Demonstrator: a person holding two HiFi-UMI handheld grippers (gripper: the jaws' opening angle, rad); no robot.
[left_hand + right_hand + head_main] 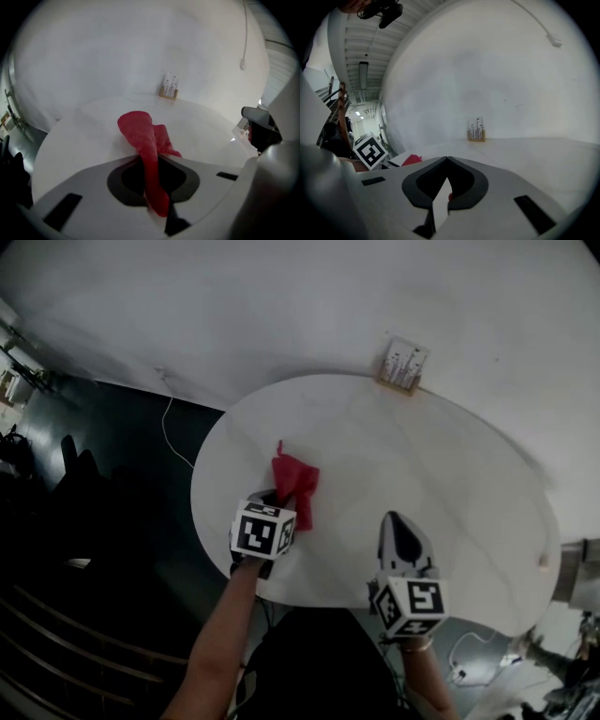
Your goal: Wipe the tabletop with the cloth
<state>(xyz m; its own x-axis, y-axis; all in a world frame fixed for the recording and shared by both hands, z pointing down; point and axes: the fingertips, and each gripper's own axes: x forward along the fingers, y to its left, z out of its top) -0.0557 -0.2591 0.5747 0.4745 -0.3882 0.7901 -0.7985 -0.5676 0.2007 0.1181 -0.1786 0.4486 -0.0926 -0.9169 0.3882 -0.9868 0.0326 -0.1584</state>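
The white wall (300, 306) fills the top of the head view. Only the right gripper view shows more of the room: a ribbed ceiling with a lamp (363, 75) at 10 o'clock. Only the head view shows the dark floor (112, 456) at 9 o'clock, beside the round white worktop (450, 484).

The left gripper (281, 495) reaches over the worktop's 8 o'clock rim, and the right gripper (398, 519) reaches over its 6 o'clock rim. The two are apart. The right gripper view catches the left gripper's marker cube (370, 151) at 9 o'clock.

In its own view the left gripper (152, 161) has its jaws clamped on the red cloth (143, 136). A strip of cloth runs back between the jaws. The bunched free end sticks out past the tips at 12 o'clock and lies on the worktop.

From the head view the cloth (298, 486) sits in the worktop's 9 o'clock part. The right gripper view shows only a red sliver of it (411, 160).

The right gripper (447, 159) has its jaws closed tip to tip, with nothing held between them.

At the worktop's 12 o'clock rim, against the wall, stands a small wooden holder (403, 364) (169, 87) (476, 130). It holds upright white pieces with dark marks, too small to identify.
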